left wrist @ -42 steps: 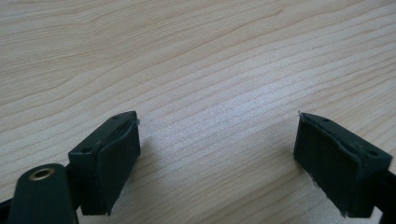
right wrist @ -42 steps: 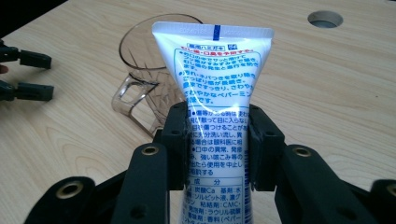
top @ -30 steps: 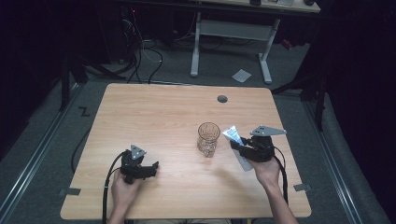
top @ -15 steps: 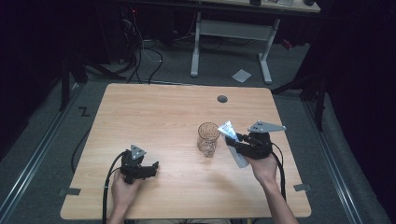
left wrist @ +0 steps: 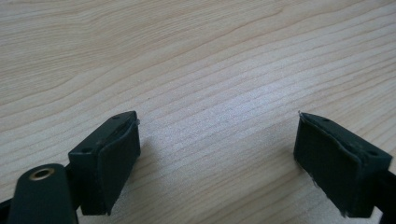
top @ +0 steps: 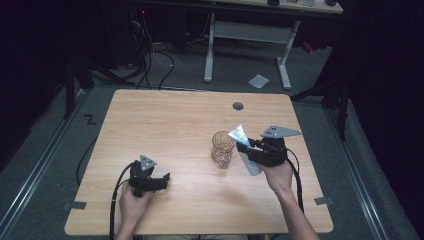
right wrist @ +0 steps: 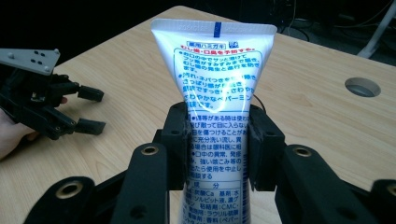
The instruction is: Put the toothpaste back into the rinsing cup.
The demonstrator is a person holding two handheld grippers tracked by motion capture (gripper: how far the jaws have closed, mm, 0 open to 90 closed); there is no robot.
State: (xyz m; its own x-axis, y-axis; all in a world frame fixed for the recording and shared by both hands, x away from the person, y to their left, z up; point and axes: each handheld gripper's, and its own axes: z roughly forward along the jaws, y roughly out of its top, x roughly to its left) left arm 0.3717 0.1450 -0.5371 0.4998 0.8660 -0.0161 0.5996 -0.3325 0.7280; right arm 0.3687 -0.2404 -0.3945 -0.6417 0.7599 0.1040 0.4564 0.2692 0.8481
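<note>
My right gripper [top: 246, 148] is shut on a white toothpaste tube [top: 238, 134] with blue print, held off the table with the flat crimped end up and tilted left. In the right gripper view the two pads clamp the tube [right wrist: 215, 70] at mid-length. A clear patterned glass [top: 222, 149] stands upright on the wooden table [top: 165, 125], just left of the tube; the tube's upper end sits close to its rim. My left gripper [top: 165, 181] rests low at the front left, open, with only bare wood between its pads [left wrist: 116, 163]. It is also seen as the left gripper [right wrist: 91, 109] across the table.
A round cable hole [top: 238, 106] lies in the tabletop behind the glass, also seen as the hole [right wrist: 362, 87]. Beyond the far edge stand a white desk frame [top: 250, 35] and loose cables on the floor. A paper scrap [top: 258, 80] lies on the floor.
My right gripper has carried the tube a little up and to the left, nearer the glass. The left gripper and the glass have stayed put.
</note>
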